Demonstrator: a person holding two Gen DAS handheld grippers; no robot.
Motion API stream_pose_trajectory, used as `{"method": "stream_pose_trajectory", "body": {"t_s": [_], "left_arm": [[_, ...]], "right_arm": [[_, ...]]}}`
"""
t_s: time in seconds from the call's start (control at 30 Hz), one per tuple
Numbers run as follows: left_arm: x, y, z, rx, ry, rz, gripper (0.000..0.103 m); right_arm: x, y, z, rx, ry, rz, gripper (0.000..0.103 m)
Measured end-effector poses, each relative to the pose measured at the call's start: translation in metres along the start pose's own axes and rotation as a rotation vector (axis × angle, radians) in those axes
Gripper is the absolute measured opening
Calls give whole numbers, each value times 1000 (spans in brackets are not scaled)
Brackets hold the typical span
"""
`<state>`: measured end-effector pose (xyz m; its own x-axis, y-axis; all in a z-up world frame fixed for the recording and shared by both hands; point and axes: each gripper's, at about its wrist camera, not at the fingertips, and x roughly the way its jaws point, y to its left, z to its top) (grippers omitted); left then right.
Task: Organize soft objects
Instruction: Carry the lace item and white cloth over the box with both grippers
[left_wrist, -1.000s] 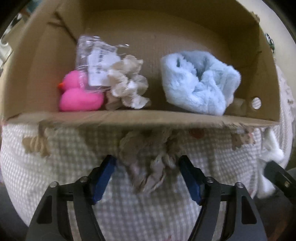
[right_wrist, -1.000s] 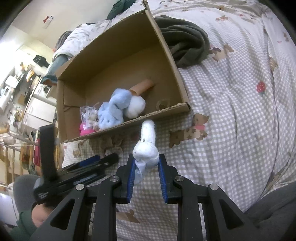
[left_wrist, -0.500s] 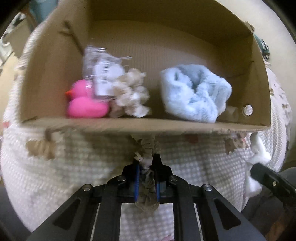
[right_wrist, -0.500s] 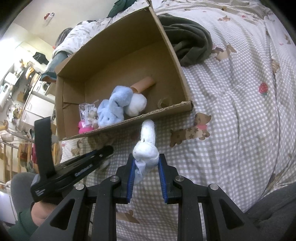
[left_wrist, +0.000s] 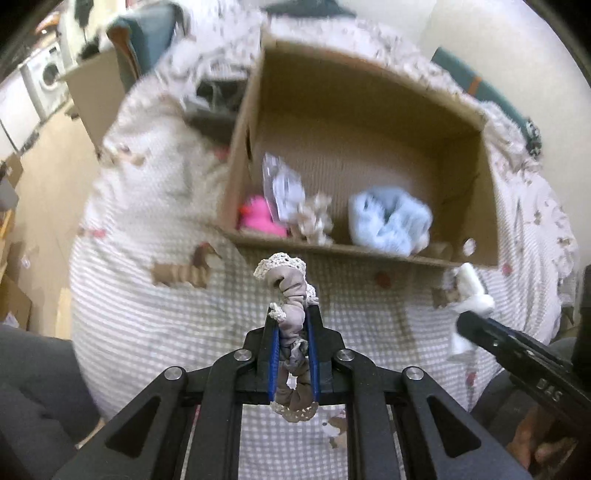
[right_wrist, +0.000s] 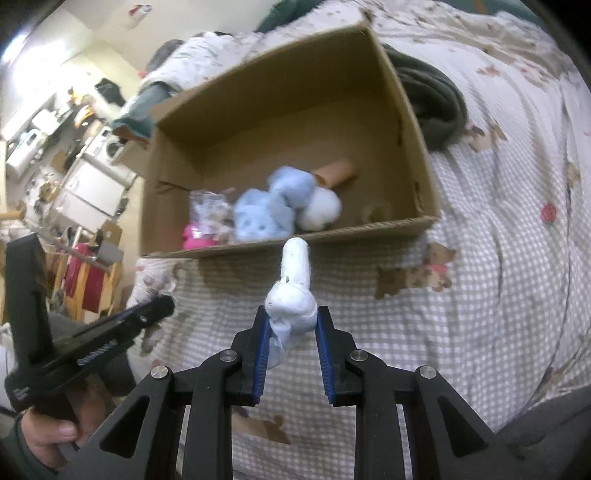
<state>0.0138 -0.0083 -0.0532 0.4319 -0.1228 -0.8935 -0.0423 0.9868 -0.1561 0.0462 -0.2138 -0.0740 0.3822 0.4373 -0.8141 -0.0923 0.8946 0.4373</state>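
Observation:
My left gripper is shut on a beige scrunchie with lace trim, held up above the checked bedspread in front of the cardboard box. My right gripper is shut on a white rolled sock, also lifted in front of the box. In the box lie a pink duck, a clear packet, a beige lace scrunchie, a light blue fluffy item, a white pom-pom and a cardboard tube.
The box sits on a bed with a grey-and-white checked cover. A dark green garment lies behind the box's right side. The bed's left edge drops to the floor, with a washing machine beyond.
My left gripper closed on the beige scrunchie and has lifted it off the bedspread, pulling back from the box. My right gripper keeps holding the white sock, nearly still.

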Motion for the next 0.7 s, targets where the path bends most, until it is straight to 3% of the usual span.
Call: {"method": "stream_pose_trajectory", "body": {"t_s": [0.07, 0.3, 0.7], "left_arm": [[-17, 1, -2, 2, -60, 11, 12], [-54, 15, 52, -18, -243, 18, 12], [-48, -3, 122, 63, -309, 50, 12]], "right_arm": [[-6, 6, 0, -20, -30, 30, 26], [-28, 24, 8, -99, -133, 77, 26], [-47, 17, 70, -80, -230, 54, 26]]}}
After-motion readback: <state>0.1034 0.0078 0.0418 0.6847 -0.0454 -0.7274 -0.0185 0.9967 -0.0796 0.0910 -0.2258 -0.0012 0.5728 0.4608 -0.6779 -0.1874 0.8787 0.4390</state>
